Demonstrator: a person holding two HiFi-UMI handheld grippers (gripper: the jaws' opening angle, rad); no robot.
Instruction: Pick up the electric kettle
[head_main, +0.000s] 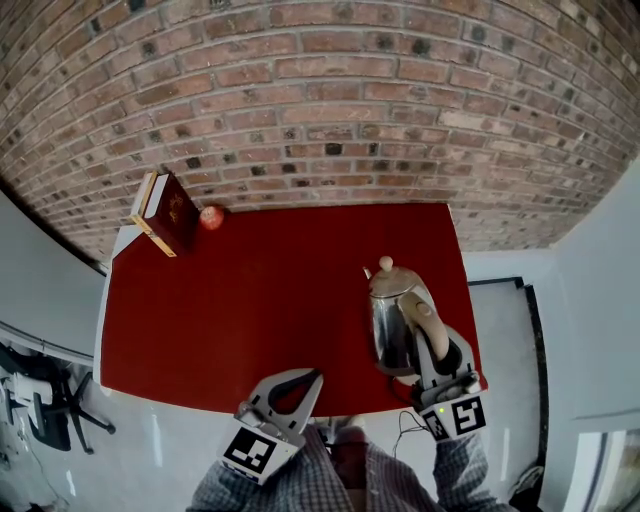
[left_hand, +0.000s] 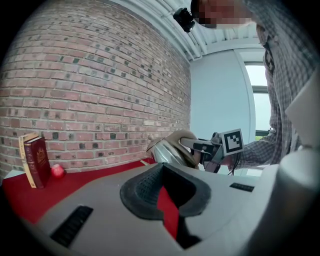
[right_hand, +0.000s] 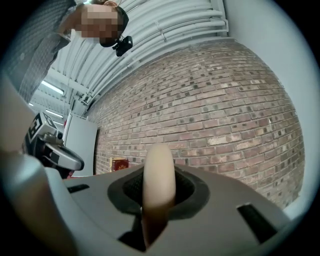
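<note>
The steel electric kettle (head_main: 393, 322) with a cream handle (head_main: 424, 318) is over the right front corner of the red table (head_main: 250, 300). My right gripper (head_main: 432, 347) is shut on that handle from the near side. In the right gripper view the handle (right_hand: 159, 181) stands upright between the pads. The left gripper view shows the kettle (left_hand: 167, 150) tilted, with the right gripper (left_hand: 207, 150) on it and its base hidden. My left gripper (head_main: 318, 378) hangs at the table's front edge, tips together and nothing held.
A dark red book (head_main: 168, 212) stands at the table's far left corner with a red apple (head_main: 211, 217) beside it. A brick wall (head_main: 320, 100) runs behind the table. The table's right edge is close to the kettle. A thin cord (head_main: 405, 430) hangs below my right hand.
</note>
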